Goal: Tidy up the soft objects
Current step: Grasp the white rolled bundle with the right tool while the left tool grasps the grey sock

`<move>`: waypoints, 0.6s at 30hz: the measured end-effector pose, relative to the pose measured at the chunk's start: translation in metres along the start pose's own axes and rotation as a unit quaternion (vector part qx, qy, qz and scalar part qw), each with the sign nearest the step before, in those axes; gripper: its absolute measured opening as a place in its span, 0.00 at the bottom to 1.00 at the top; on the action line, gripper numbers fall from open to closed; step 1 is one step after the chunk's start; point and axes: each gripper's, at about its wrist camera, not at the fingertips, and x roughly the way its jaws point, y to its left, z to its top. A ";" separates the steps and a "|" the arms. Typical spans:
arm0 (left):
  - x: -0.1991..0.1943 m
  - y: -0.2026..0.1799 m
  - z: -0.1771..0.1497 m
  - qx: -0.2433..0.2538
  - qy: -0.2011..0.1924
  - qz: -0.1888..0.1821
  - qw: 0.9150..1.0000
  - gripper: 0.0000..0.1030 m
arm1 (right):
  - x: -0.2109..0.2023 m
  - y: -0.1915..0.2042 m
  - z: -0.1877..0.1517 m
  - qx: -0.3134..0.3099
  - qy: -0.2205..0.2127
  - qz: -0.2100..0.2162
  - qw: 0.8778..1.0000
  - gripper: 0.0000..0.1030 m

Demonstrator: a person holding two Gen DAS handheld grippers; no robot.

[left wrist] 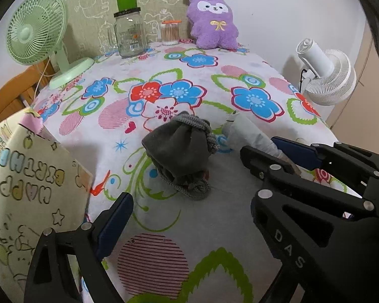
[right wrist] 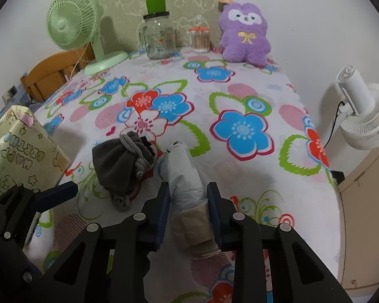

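Observation:
A grey drawstring pouch [left wrist: 179, 151] lies on the flowered tablecloth; it also shows in the right wrist view [right wrist: 121, 166]. Beside it on its right lies a white rolled soft bundle [right wrist: 187, 184] with a beige end, seen too in the left wrist view [left wrist: 250, 132]. My right gripper [right wrist: 188, 202] has a finger on each side of the bundle, touching it. My left gripper [left wrist: 189, 202] is open, just short of the pouch, holding nothing. A purple plush toy [left wrist: 213, 22] stands against the far wall, also in the right wrist view [right wrist: 243, 34].
A wrapped "Happy Birthday" box [left wrist: 27, 189] stands at the left edge. At the back are a green fan [left wrist: 38, 30], a glass jar [left wrist: 130, 35] and a cotton swab tub [left wrist: 169, 32]. A white fan [left wrist: 326, 73] stands off the table's right side.

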 end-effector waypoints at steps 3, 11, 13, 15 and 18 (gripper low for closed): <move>-0.007 -0.002 0.003 0.001 -0.010 0.009 1.000 0.92 | -0.008 -0.002 0.002 0.006 -0.009 0.001 1.000 0.31; -0.018 -0.006 0.019 0.012 -0.040 0.029 0.999 0.92 | -0.027 -0.008 0.012 0.017 -0.033 0.002 0.999 0.31; -0.020 -0.006 0.022 0.008 -0.044 0.028 0.999 0.92 | -0.029 -0.008 0.015 0.022 -0.037 0.003 0.999 0.31; -0.019 -0.005 0.026 0.005 -0.047 0.025 0.999 0.92 | -0.029 -0.009 0.018 0.028 -0.037 0.003 0.999 0.31; -0.017 -0.005 0.030 0.005 -0.052 0.030 0.998 0.92 | -0.025 -0.011 0.022 0.035 -0.037 0.001 0.999 0.31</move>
